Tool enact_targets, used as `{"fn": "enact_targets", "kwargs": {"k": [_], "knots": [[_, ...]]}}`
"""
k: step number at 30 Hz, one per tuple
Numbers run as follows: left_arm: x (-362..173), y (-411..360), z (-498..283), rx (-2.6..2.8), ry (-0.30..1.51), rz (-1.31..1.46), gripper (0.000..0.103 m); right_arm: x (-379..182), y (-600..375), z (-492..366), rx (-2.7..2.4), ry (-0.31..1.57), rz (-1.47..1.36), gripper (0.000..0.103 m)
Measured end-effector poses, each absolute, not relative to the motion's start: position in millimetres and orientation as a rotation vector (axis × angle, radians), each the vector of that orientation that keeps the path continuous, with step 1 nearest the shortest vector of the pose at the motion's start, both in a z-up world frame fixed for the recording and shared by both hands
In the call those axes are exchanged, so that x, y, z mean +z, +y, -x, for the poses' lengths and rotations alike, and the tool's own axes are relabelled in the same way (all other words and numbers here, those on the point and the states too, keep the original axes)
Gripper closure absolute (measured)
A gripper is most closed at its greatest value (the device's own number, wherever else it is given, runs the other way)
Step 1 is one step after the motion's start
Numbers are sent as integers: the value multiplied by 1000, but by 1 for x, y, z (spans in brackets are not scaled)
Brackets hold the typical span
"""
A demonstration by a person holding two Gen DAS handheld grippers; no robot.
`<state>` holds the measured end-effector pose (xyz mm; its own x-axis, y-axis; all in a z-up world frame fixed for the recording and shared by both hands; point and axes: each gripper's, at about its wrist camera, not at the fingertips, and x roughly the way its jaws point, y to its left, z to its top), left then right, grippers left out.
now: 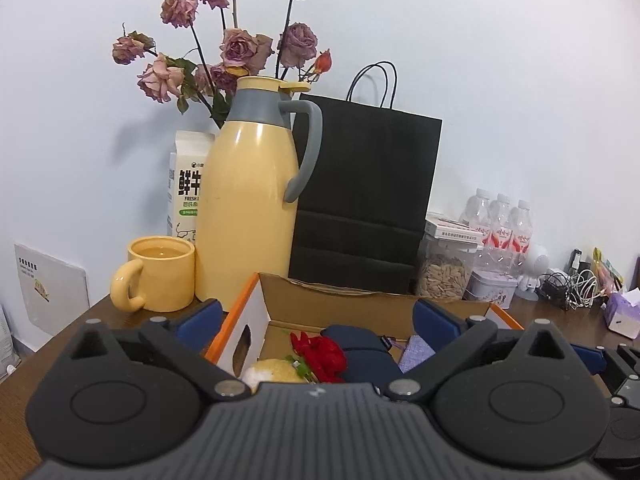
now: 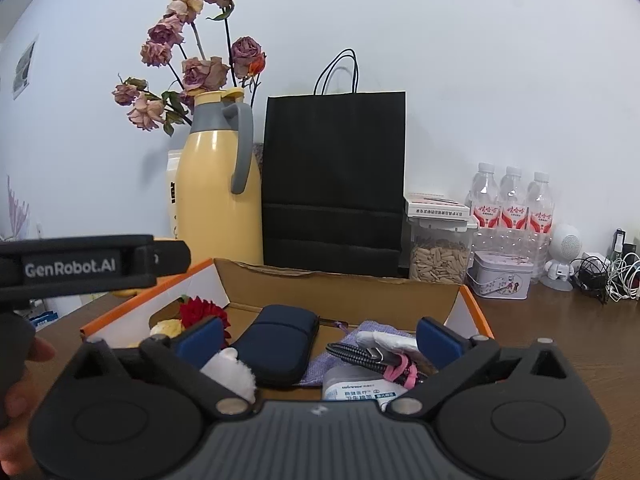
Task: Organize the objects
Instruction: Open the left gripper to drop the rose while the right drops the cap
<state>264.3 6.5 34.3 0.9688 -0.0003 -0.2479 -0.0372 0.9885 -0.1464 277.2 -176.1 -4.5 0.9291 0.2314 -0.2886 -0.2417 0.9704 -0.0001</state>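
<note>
Home desk: thermos (image 1: 248, 200), dried roses (image 1: 224, 48)

Box open from above; back edge walled in by tall items.

The cardboard box (image 2: 344, 280) is crowded: navy pouch (image 2: 280, 344), red flower (image 2: 200, 310), cable bundle (image 2: 360, 354); little bare floor is left. Behind it, passage is blocked by the yellow flask (image 1: 248, 200), mug (image 1: 160, 276) and black paper bag (image 2: 334, 184). Bare table (image 2: 560, 320) is left to the right, before the seed jar (image 2: 438, 256) and bottles (image 2: 512, 204).
</note>
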Motion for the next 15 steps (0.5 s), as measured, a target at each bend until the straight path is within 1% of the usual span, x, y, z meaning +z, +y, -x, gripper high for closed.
{"fn": "enact_targets", "kwargs": {"k": [15], "knots": [[35,11,-241,21,221,176,0,-2,-186,-255,240,285,31,0]]}}
